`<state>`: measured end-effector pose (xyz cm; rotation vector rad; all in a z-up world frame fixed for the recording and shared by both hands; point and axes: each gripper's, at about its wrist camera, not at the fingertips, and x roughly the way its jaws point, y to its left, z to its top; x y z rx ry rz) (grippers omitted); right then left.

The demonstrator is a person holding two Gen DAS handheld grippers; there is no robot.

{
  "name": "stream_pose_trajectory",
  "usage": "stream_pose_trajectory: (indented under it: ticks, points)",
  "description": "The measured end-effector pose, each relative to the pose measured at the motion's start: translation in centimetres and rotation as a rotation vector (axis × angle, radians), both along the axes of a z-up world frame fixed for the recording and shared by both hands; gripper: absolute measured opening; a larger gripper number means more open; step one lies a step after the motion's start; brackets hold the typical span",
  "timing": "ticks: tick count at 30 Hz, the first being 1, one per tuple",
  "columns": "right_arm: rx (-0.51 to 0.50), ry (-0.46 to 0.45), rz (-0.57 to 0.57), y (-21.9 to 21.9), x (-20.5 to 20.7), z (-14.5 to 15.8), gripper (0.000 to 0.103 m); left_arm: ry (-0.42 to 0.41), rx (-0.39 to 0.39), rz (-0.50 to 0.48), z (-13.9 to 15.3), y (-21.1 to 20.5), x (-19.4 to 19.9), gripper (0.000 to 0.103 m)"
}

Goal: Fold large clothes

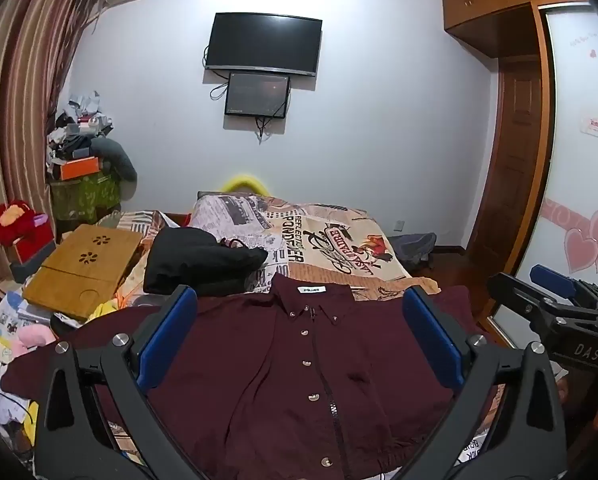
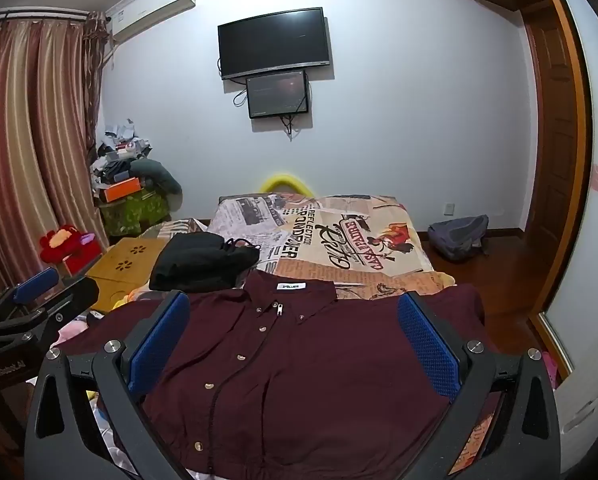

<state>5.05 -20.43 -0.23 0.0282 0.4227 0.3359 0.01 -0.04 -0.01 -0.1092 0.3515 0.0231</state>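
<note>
Bedspread (image 2: 339,240) print, beyond the shirt (image 2: 299,360): "REFLECTION", "PONDEVER", "CASA PADRES", all upside down to the cameras. Right gripper (image 1: 571,320) body, right of the shirt: "DAS". Shirt collar label (image 2: 291,286): text too small to read. Left gripper's body lettering is blurred.

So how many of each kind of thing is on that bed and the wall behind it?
Maroon shirt: 1
Black garment pile: 1
Wooden lap tray: 1
Wall screens: 2, large and small
Total: 5
</note>
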Motion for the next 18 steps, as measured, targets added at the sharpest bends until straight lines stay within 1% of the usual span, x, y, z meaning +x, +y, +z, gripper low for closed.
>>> stream_pose_trajectory:
  ticks: [3,6,8,10,11,13,15,18]
  points:
    - [-0.002,0.001,0.0,0.0,0.2,-0.1,0.103,0.011,0.021,0.01,0.0,-0.3,0.1,0.103]
    - [0.001,0.007,0.002,0.0,0.4,-0.2,0.103,0.033,0.006,0.021,-0.5,-0.7,0.3,0.103]
    - [0.0,0.009,0.006,0.5,-0.1,0.2,0.103,0.027,-0.029,0.021,-0.7,0.2,0.1,0.103]
    - [-0.001,0.012,0.004,0.6,-0.2,0.3,0.103,0.027,-0.026,0.025,-0.6,0.0,-0.1,0.103]
    - [0.0,0.013,0.004,0.6,-0.3,0.5,0.103,0.034,-0.03,0.027,-0.8,0.8,0.3,0.103]
    - [0.002,0.015,0.002,0.6,-0.4,0.7,0.103,0.036,-0.028,0.03,-0.9,0.9,0.5,0.103]
    - [-0.005,0.013,0.012,0.6,0.0,-0.2,0.103,0.036,-0.029,0.03,-0.8,1.0,0.5,0.103]
    - [-0.006,0.014,0.012,0.5,0.1,-0.2,0.103,0.039,-0.03,0.028,-0.9,0.9,0.7,0.103]
